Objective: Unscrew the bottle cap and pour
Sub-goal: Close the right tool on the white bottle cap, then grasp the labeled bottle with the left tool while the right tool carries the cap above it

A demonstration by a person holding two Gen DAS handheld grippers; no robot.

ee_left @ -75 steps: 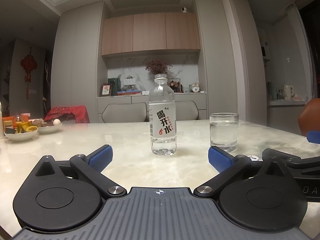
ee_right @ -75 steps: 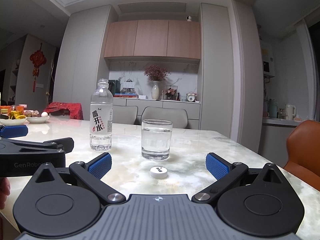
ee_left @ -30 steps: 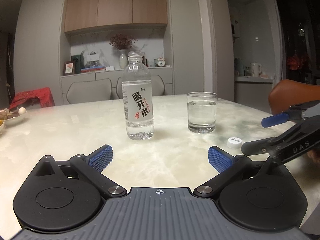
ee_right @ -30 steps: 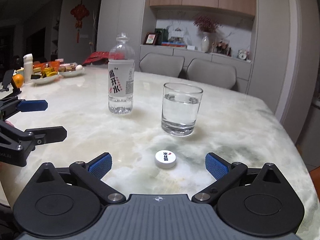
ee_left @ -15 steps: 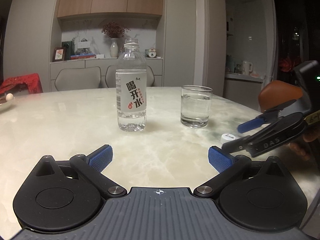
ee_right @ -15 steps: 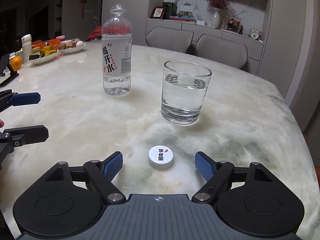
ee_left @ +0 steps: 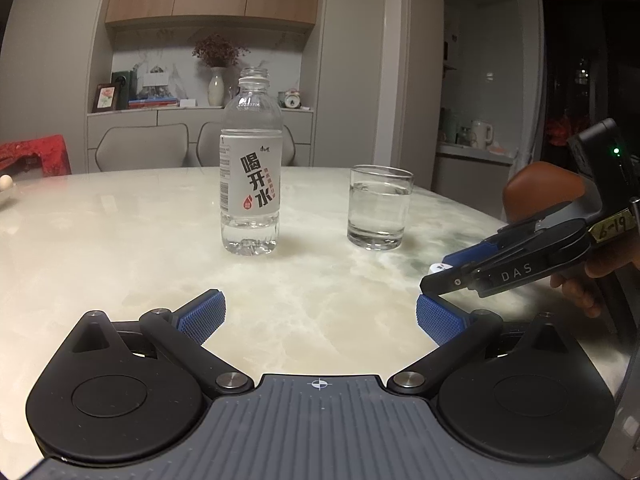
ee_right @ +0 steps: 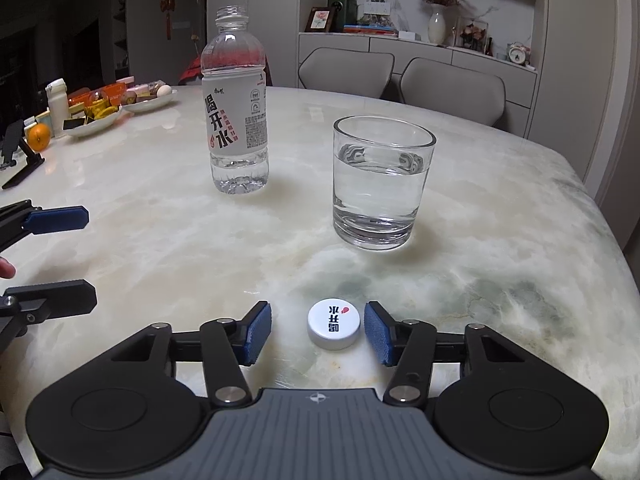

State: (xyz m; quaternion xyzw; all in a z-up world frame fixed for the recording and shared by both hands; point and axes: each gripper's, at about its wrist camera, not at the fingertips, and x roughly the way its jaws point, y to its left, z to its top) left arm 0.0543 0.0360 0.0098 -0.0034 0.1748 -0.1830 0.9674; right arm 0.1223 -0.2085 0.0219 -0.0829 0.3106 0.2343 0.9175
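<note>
An uncapped clear water bottle [ee_left: 250, 184] [ee_right: 236, 120] with a white label stands upright on the marble table [ee_right: 500, 280], almost empty. To its right is a glass [ee_left: 378, 208] [ee_right: 382, 188] holding water. The white cap [ee_right: 334, 324] [ee_left: 438, 268] lies flat on the table in front of the glass. My right gripper [ee_right: 318, 330] [ee_left: 460, 270] is low around the cap, and its jaws are closing. The right pad [ee_right: 376, 332] is nearly on the cap and the left pad [ee_right: 258, 332] is still apart from it. My left gripper [ee_left: 319, 314] [ee_right: 56, 258] hovers open and empty in front of the bottle.
Plates of fruit and snacks [ee_right: 100, 114], an orange [ee_right: 38, 136] and a black stand [ee_right: 20, 156] sit at the table's far left. Grey chairs [ee_right: 448, 88] stand behind the table, a brown chair [ee_left: 540, 188] at its right. The table's edge curves close past the glass.
The right gripper's jaws have narrowed from wide open to just outside the cap, and the gripper has dipped closer to it. The left gripper has barely shifted.
</note>
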